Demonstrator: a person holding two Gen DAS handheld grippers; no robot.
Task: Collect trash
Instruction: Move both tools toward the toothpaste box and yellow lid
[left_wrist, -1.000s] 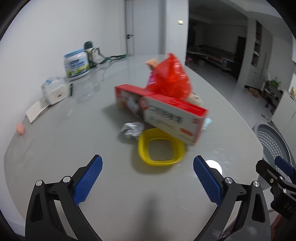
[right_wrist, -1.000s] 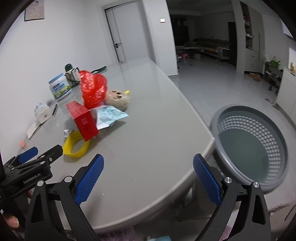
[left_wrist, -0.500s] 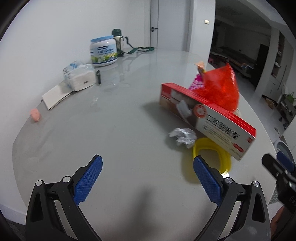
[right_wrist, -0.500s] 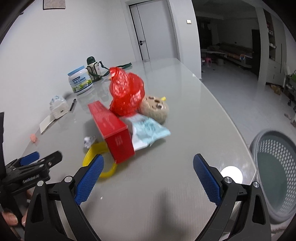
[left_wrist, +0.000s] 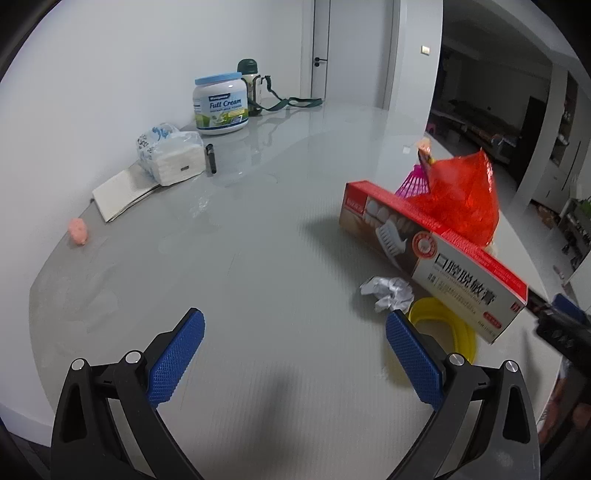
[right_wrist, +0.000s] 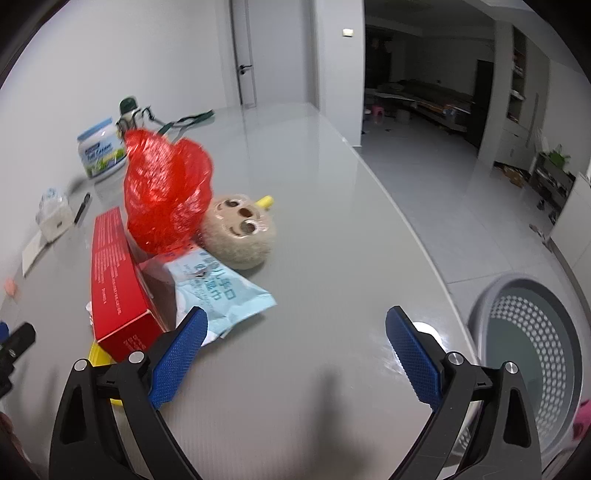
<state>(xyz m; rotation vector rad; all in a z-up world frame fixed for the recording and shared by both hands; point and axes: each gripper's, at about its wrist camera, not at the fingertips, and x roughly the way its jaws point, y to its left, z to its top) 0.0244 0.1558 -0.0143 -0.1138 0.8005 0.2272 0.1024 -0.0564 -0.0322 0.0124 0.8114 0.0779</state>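
Note:
A pile of trash lies on the grey table (left_wrist: 258, 236): a red toothpaste box (left_wrist: 432, 254) (right_wrist: 116, 280), a red plastic bag (left_wrist: 461, 199) (right_wrist: 166, 195), a crumpled foil wad (left_wrist: 388, 291), a yellow ring-shaped lid (left_wrist: 447, 328) and a light-blue wipes packet (right_wrist: 218, 291). My left gripper (left_wrist: 293, 358) is open over bare table, left of the foil wad. My right gripper (right_wrist: 293, 350) is open, its left finger close to the blue packet and the box. A grey perforated basket (right_wrist: 532, 354) stands on the floor to the right.
A round plush toy (right_wrist: 240, 232) rests behind the packet. Along the wall stand a milk powder tub (left_wrist: 220, 103), a green-capped bottle (left_wrist: 249, 86), a tissue pack (left_wrist: 171, 153), a black pen (left_wrist: 211, 158), a booklet (left_wrist: 122, 190) and a pink lump (left_wrist: 78, 230).
Both grippers have swung left over the table. The trash pile has slid right in the left view and grown nearer in the right view; the basket has moved to the right edge.

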